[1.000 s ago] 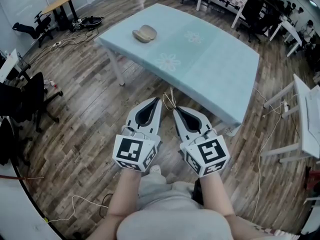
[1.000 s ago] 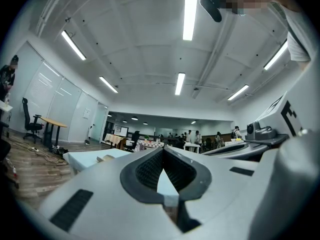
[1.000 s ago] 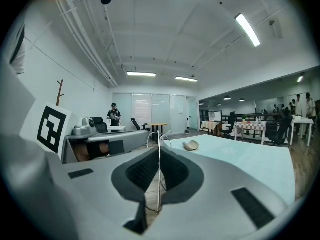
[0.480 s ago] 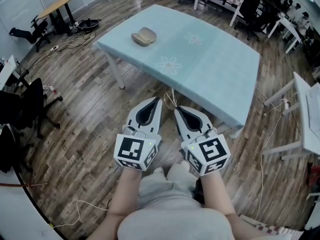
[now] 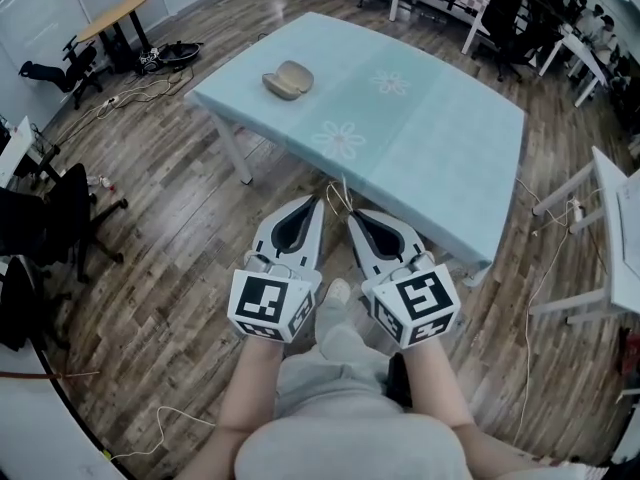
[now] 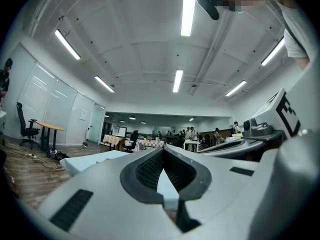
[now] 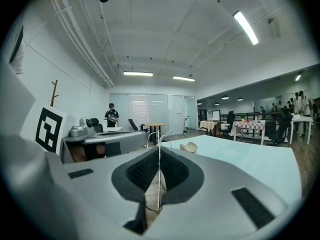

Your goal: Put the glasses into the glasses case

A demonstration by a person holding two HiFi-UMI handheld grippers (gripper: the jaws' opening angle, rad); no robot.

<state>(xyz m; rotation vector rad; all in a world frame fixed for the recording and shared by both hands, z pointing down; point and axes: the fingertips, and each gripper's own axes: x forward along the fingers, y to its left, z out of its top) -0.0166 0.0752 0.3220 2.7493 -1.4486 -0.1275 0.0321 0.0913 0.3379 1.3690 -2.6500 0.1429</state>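
An open beige glasses case (image 5: 288, 78) lies near the far left corner of a table under a light blue cloth (image 5: 420, 148). Both grippers hang side by side over the wooden floor, short of the table's near edge. My right gripper (image 5: 350, 218) is shut on thin wire glasses (image 5: 339, 196), whose frame sticks out past the tips. In the right gripper view the thin temple (image 7: 159, 174) stands pinched between the pads, with the case (image 7: 189, 147) far ahead. My left gripper (image 5: 318, 201) is shut with nothing in it; its tips (image 6: 163, 150) meet.
Black office chairs (image 5: 60, 203) stand at the left, and cables (image 5: 160, 413) trail on the floor. A white desk (image 5: 612, 218) stands at the right. More tables and people are at the back of the room. The person's foot (image 5: 338, 290) shows below the grippers.
The person has stepped forward, so the table and case have come a little nearer. Both grippers keep the same pose, the right still holding the glasses.
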